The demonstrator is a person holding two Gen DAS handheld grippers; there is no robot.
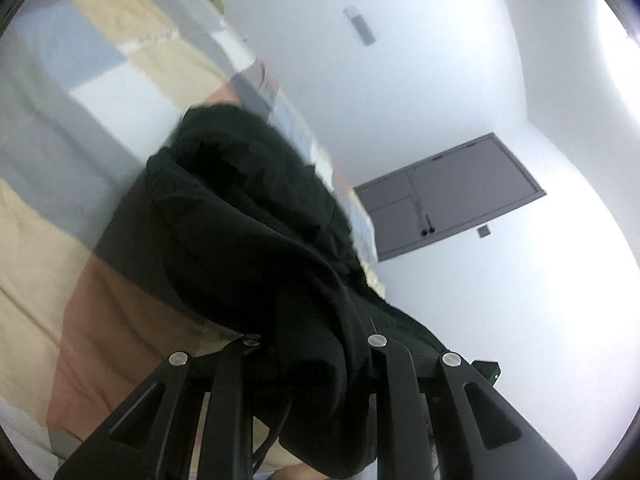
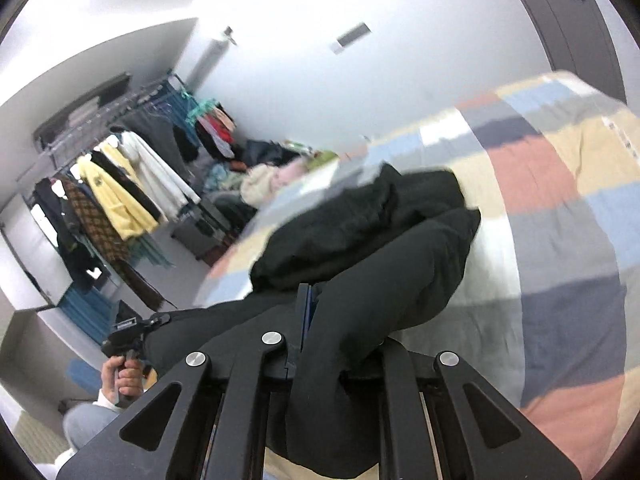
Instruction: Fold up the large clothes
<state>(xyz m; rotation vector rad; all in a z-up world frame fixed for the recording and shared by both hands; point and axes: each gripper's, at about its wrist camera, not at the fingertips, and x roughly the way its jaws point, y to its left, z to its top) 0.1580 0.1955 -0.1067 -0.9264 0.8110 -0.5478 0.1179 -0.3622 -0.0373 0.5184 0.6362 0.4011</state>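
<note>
A large black garment [image 1: 240, 216] hangs lifted over a bed with a patchwork cover [image 1: 80, 80]. My left gripper [image 1: 316, 320] is shut on a bunched edge of it; the cloth drapes over and hides the fingertips. In the right wrist view the same black garment [image 2: 360, 232] stretches from my right gripper [image 2: 316, 320], which is shut on another edge, down to a heap on the patchwork bed [image 2: 540, 200]. The left gripper [image 2: 128, 336] and the hand holding it show at the lower left of that view, with the cloth running to it.
A clothes rack [image 2: 112, 184] full of hanging garments stands by the white wall beyond the bed. A pile of clothes [image 2: 272, 168] lies near the bed's far end. A grey door [image 1: 448, 196] is in the wall.
</note>
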